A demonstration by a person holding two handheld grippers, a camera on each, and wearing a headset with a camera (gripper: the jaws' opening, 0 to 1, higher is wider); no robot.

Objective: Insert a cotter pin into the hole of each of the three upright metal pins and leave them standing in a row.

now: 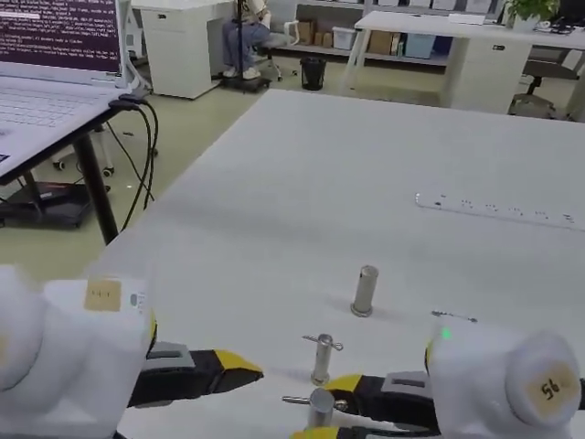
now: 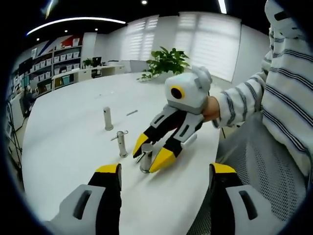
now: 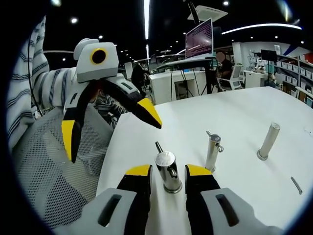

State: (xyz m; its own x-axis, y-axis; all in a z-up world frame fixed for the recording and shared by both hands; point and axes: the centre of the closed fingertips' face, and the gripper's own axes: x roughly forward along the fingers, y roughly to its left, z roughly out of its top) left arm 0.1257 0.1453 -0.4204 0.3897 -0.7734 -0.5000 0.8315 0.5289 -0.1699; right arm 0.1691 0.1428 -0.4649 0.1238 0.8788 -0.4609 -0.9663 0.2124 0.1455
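Between the right gripper's (image 3: 167, 172) fingers (image 3: 138, 177) stands a shiny metal pin (image 3: 166, 164).

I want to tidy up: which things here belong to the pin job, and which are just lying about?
Job: near pin, middle pin, far pin, loose cotter pin.
Lying about: power strip, laptop, plant.

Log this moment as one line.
left gripper: open, empty | right gripper: jaws flank near pin, grip unclear | near pin, middle pin: cottered | far pin: bare | loose cotter pin: on table
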